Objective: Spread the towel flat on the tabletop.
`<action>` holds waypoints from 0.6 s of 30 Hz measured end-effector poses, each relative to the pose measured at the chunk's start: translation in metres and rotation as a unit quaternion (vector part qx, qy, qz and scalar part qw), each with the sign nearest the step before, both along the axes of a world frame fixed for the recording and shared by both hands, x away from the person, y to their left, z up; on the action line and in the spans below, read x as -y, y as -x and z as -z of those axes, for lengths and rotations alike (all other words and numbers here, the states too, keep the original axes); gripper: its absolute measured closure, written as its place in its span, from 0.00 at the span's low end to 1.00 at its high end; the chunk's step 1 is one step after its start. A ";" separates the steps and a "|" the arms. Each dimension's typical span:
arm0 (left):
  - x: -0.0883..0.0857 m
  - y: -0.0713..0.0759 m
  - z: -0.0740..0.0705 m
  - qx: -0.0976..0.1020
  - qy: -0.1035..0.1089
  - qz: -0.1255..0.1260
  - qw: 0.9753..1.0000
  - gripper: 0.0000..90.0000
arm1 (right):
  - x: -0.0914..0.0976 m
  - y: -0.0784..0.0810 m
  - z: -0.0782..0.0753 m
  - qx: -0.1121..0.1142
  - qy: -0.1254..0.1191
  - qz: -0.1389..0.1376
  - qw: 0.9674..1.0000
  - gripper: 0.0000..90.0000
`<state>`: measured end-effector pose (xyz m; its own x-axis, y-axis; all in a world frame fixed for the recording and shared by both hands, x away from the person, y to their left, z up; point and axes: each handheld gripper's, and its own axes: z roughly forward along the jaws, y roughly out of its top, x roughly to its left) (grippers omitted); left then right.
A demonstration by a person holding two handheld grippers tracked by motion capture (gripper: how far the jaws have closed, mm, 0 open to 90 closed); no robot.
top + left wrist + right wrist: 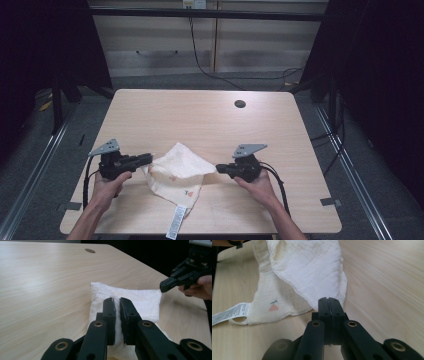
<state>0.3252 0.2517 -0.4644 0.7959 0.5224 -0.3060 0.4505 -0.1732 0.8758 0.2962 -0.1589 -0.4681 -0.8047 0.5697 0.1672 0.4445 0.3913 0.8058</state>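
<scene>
A cream muslin cloth (pixel 177 172) with small flower prints lies crumpled at the front middle of the wooden table (pixel 200 120). A long white label (pixel 176 222) hangs from it toward the front edge. My left gripper (pixel 146 159) is at the cloth's left edge, and in the left gripper view the jaws pinch a fold of the cloth (pixel 142 300). My right gripper (pixel 219 169) is shut on the cloth's right corner, with the cloth (pixel 307 270) spreading away from the shut jaws. The label (pixel 229 313) and a flower print (pixel 273 306) lie at the left of the right gripper view.
A dark round cable hole (pixel 240 104) sits in the table's far right part. Bare tabletop stretches behind the cloth. Metal rails (pixel 45 150) run along the floor on both sides, and cables (pixel 210 70) trail behind the table.
</scene>
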 end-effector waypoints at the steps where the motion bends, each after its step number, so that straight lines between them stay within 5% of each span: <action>1: 0.006 0.001 0.002 -0.003 -0.004 0.012 1.000 0.91 | 0.011 0.010 -0.004 -0.001 -0.002 0.006 1.000 1.00; 5: 0.013 0.001 0.005 -0.008 -0.014 0.030 0.999 0.90 | 0.027 0.027 -0.004 -0.005 -0.001 0.015 1.000 1.00; 9: 0.024 -0.001 0.012 -0.019 -0.032 0.040 0.998 0.85 | 0.042 0.045 0.013 -0.026 0.004 0.030 0.999 1.00; 16: 0.031 0.000 0.014 -0.025 -0.042 0.049 0.998 0.79 | 0.040 0.042 0.010 -0.022 -0.001 0.028 0.999 1.00; 18: 0.032 -0.001 0.015 -0.028 -0.042 0.046 0.998 0.83 | 0.038 0.041 0.011 -0.021 0.000 0.026 0.999 1.00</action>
